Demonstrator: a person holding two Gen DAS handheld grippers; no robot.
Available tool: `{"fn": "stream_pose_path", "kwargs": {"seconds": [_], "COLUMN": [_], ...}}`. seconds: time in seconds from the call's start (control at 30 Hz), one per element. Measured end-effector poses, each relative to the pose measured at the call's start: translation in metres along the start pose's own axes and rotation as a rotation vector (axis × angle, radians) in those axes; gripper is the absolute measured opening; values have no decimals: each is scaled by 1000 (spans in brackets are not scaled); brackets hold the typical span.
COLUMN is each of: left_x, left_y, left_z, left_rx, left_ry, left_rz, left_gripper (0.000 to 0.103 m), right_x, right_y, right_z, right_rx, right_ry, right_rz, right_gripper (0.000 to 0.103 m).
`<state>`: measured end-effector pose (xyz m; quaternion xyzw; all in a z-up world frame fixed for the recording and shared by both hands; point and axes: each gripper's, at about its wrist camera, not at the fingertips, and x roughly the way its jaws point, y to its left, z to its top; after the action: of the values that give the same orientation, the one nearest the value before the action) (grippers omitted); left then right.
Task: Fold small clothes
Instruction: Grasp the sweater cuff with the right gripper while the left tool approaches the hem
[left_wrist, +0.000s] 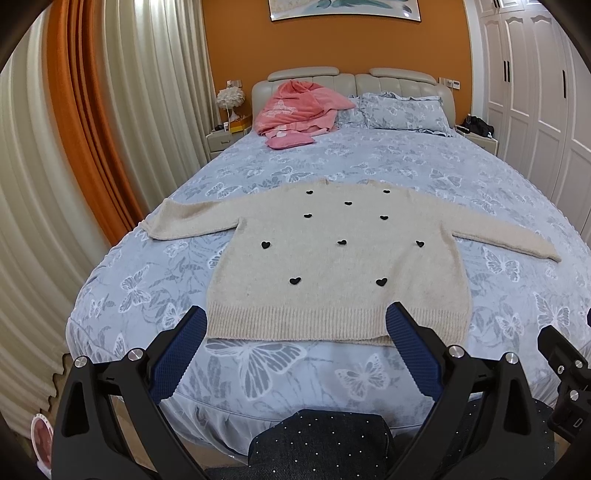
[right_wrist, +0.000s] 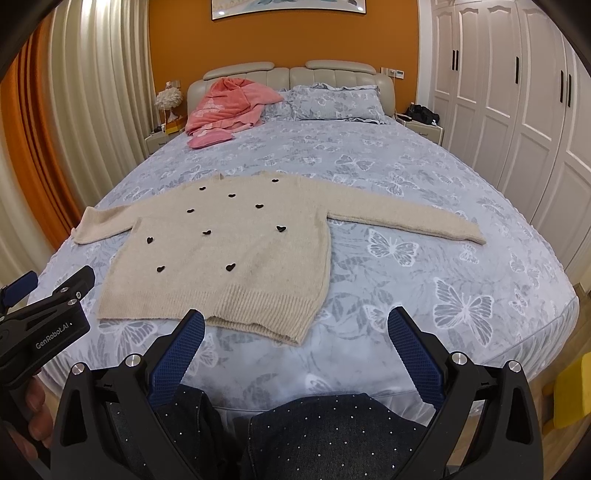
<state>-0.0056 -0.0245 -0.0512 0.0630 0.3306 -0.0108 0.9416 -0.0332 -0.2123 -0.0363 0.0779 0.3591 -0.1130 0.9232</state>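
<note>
Left wrist view: sweater flat on bed, sleeves spread, hem nearest me; no fold made yet. My left tongs and right tongs spread wide, holding nothing, short of hem. All folding remains.

Orange wall, white wardrobe, butterfly-print bed, pale curtains
</note>
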Motion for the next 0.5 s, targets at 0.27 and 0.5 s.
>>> {"fn": "stream_pose_path", "kwargs": {"seconds": [0.27, 0.5], "left_x": [23, 64], "left_y": [3, 5], "left_z": [2, 10], "left_rx": [-28, -153], "left_ry": [58, 123], "left_rz": [-38, -127], "left_gripper": [96, 96], "right_x": [30, 90], "right_y": [-21, -123], "right_z": [11, 30], "right_rx": [28, 279], "right_ry": [54, 123], "right_rz": [24, 80], "right_gripper": [98, 96]}}
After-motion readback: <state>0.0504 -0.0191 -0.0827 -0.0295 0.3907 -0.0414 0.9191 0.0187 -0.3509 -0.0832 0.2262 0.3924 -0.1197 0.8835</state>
